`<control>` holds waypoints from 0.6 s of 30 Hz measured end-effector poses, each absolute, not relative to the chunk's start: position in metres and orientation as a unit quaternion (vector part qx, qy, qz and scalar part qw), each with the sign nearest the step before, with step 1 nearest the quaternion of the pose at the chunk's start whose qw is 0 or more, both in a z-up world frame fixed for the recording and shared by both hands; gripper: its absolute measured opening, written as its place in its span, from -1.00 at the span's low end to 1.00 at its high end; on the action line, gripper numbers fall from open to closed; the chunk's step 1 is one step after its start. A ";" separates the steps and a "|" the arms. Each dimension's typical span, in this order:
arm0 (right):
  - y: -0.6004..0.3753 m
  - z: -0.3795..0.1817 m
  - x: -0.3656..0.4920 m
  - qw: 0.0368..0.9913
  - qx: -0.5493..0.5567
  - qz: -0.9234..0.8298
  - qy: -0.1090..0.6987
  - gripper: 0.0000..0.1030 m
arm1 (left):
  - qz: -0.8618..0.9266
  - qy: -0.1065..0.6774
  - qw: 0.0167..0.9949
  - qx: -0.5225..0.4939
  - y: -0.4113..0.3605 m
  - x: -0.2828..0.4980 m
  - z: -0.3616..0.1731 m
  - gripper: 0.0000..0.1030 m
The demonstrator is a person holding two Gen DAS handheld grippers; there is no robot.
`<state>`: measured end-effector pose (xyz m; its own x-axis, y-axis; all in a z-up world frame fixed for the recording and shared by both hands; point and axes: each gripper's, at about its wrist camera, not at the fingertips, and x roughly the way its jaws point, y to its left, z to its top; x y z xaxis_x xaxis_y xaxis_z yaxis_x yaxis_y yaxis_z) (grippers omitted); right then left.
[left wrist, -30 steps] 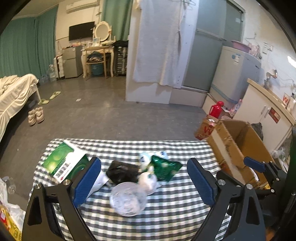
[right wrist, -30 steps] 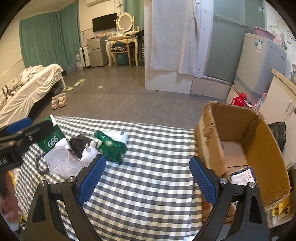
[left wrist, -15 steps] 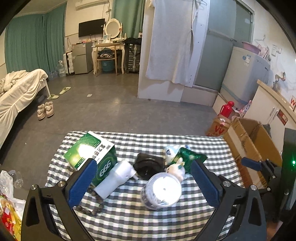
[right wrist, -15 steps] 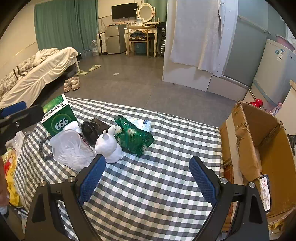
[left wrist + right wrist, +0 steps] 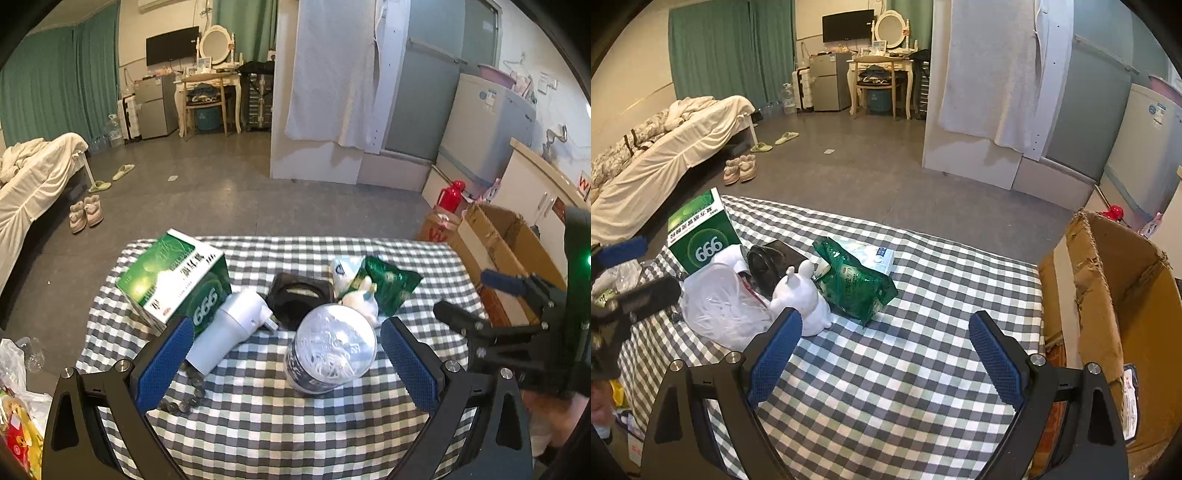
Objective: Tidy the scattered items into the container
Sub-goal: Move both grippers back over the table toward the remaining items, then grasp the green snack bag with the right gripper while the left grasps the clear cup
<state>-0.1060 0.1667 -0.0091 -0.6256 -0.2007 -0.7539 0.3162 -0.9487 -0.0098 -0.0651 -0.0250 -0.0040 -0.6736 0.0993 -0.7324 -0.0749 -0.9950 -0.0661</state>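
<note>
The clear plastic tub (image 5: 331, 346) with the dark printed band lies tipped over on the near part of the checked tablecloth (image 5: 258, 424), right in front of the left gripper (image 5: 288, 363). Its round transparent end faces that gripper and its long axis runs away from it, toward the far edge of the table. It looks light and thin-walled, with something pale and stringy inside. I'd guess the smooth wall would flex and slip under a hard squeeze, so a hold across the banded body, from the sides, seems safer than one on the clear end.

Touching it on the far side sits a small white rabbit figurine (image 5: 803, 301), upright, ears up. It looks hard and maybe breakable, best taken round the belly. Beside that is a crumpled green foil packet (image 5: 855, 282), soft and crinkly, lying over a pale tissue pack (image 5: 875, 256). A black dished thing (image 5: 299, 299) lies behind the tub; I can't tell what it is. A white cylinder (image 5: 231, 332) lies slanting from near left to far right, resting against a green carton marked 666 (image 5: 173, 280), stiff and boxy. A dark bead chain (image 5: 188, 391) trails by the left blue pad.

Both tools stand spread wide and empty. The right gripper (image 5: 884, 360) hangs over bare cloth, with the open cardboard box (image 5: 1115, 314) just off the table's right edge.
</note>
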 end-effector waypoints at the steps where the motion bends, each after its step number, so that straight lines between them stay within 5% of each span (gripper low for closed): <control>1: 0.166 -0.011 -0.109 0.148 0.408 -0.898 0.070 0.79 | 0.913 -0.015 0.049 -0.404 -0.024 -0.065 -0.007 1.00; 18: 0.153 -0.049 -0.158 0.172 0.437 -0.877 0.102 0.62 | 0.901 -0.016 0.067 -0.427 -0.009 -0.074 -0.045 1.00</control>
